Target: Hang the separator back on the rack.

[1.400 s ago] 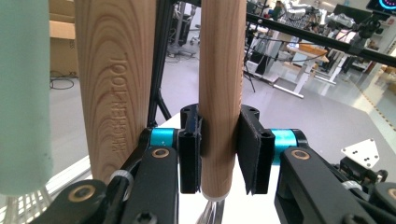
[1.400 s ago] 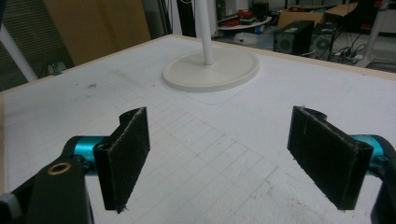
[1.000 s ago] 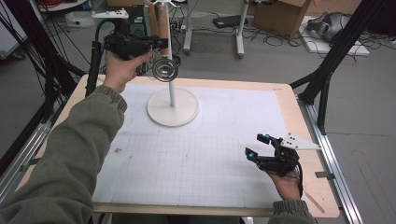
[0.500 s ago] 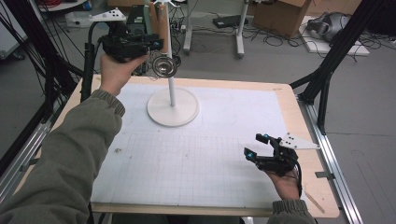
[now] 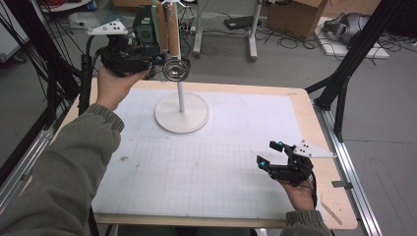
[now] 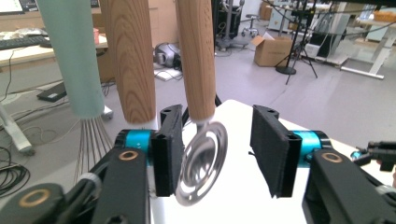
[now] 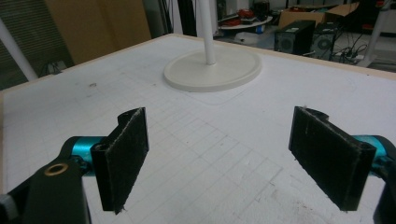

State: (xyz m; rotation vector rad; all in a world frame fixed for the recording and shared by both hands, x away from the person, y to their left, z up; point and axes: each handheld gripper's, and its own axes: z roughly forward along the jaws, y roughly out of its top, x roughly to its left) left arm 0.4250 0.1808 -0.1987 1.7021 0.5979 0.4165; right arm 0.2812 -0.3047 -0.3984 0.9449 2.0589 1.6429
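A white stand (image 5: 182, 114) at the back of the mat carries several hanging utensils. Two have wooden handles (image 5: 167, 27) and one a teal handle (image 6: 72, 56) with whisk wires below. My left gripper (image 5: 164, 66) is raised beside the pole, level with a metal spiral whisk head (image 5: 176, 70). That spiral head (image 6: 201, 163) hangs between the jaws, close to one pad and clear of the other; the left gripper (image 6: 222, 151) is open and its jaws have just been opening. My right gripper (image 5: 269, 154) rests low at the mat's front right, open with nothing between its pads (image 7: 123, 154).
A white gridded mat (image 5: 206, 167) covers the wooden table. Black frame struts (image 5: 344, 83) rise at both sides. Behind the table the floor holds cables, cardboard boxes (image 5: 295, 14) and desk legs. The stand's base (image 7: 212, 70) lies ahead of the right gripper.
The left gripper's jaws have spread apart around the spiral whisk head, and that hand has shifted slightly left. The right hand has stayed put.
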